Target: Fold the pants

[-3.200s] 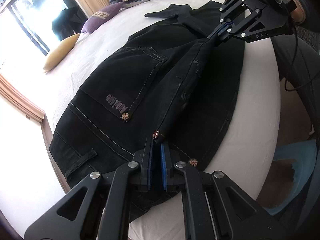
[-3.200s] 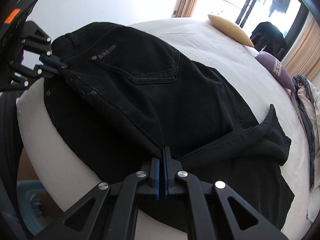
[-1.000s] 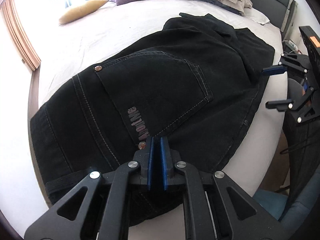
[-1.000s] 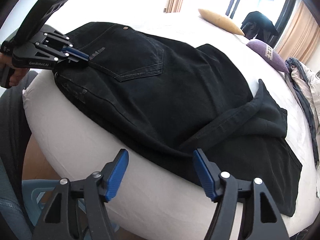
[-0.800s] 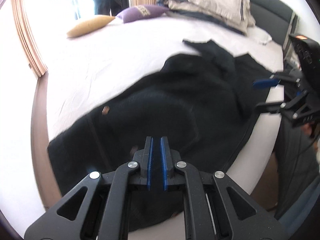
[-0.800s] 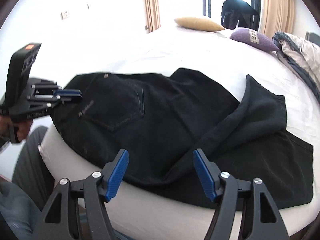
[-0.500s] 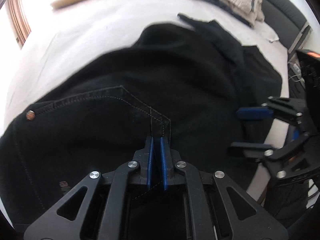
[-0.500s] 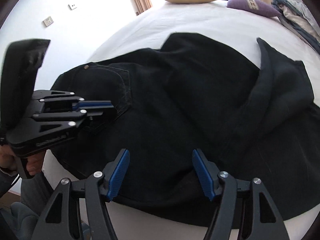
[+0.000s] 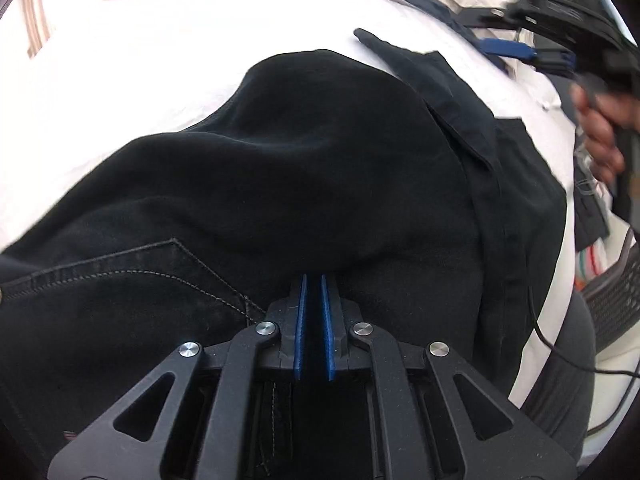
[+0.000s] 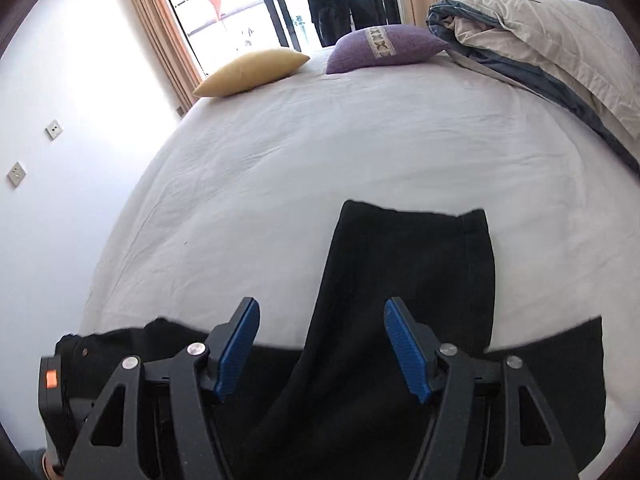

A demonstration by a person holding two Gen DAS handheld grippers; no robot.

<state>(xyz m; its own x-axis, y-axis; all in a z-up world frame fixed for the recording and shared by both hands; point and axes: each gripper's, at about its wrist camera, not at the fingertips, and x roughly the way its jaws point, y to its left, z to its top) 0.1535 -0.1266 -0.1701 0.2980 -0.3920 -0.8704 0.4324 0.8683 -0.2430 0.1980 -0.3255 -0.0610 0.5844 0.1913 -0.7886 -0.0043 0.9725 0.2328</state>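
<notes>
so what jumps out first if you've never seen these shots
The black pants dominate, heaped over the white bed with one leg lying out towards the far side. The left gripper sits shut low against the denim; the right gripper hangs open above the leg. Beyond lie a yellow pillow and a purple pillow.

white sheet (image 10: 280, 184) lies open; cushions (image 10: 256, 70), perhaps bedding (image 10: 540, 48), edge it

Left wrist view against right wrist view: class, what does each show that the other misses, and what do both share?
Left wrist view only: the back pocket, the hand holding the right gripper, and a cable. Right wrist view only: the leg hem, curtains, wall sockets and the window. Both: the black pants, white bed, purple cushion, yellow cushion and duvet.
</notes>
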